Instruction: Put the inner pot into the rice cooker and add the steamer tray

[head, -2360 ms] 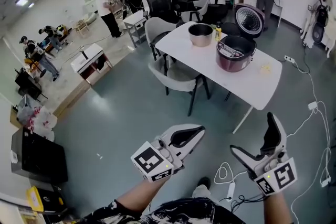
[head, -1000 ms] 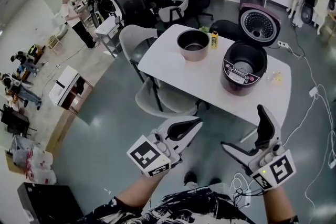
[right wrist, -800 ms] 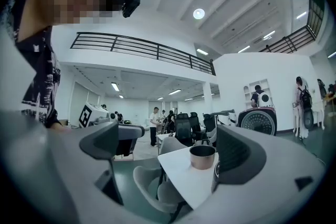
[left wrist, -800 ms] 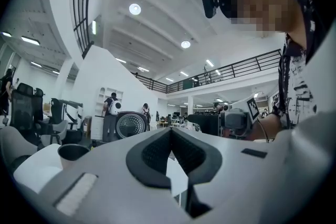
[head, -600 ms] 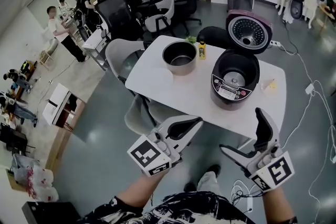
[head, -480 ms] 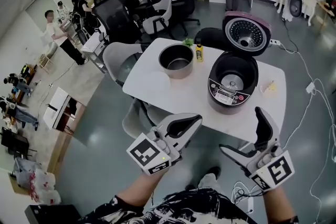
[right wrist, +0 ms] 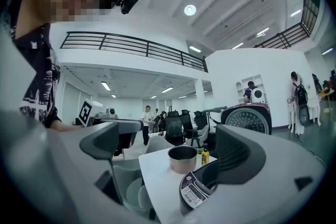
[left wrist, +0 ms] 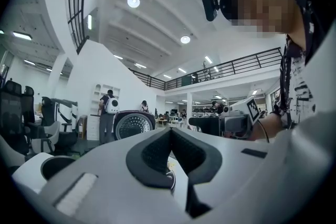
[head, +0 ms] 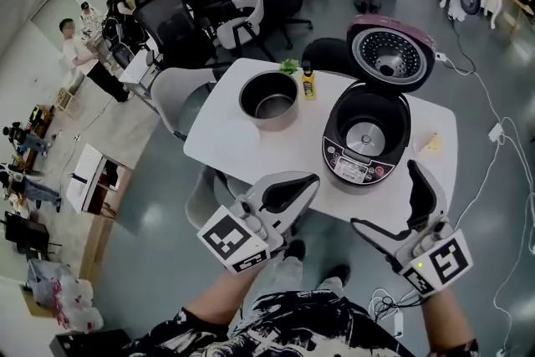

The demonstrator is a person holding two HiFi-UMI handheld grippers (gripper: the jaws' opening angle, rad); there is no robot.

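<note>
White laminate topped the table (head: 242, 142), which stood on a grey-green floor (head: 142, 209) in a big open office with a railed mezzanine. Grey chairs (head: 173, 89) were tucked at its left side, black office chairs (head: 167, 6) were crowded behind it, and several people (head: 77, 42) stood or sat farther off. Cables (head: 501, 148) trailed across the floor to the right. The person held both forearms forward and low in front of the body, just short of the table's near edge. The left tool (head: 313, 178) pointed ahead and to the right, its marker cube nearest the body, and its jaws were pressed together at the tips with nothing between them. The right tool (head: 385, 195) was spread wide and empty, one jaw aimed up toward the table and the other reaching left. The maroon rice cooker (head: 364, 138) sat at the near right of the table with its control panel facing the person. Its lid (head: 391, 53) was hinged up at the far side, and the well was open to the heating plate. The metal inner pot (head: 269, 99) stood upright at the far left of the table, mouth facing up and axis vertical, well apart from the cooker and both tools. A small yellow bottle (head: 308, 84) stood just to its right. A small yellowish item (head: 430, 144) lay near the table's right edge.
</note>
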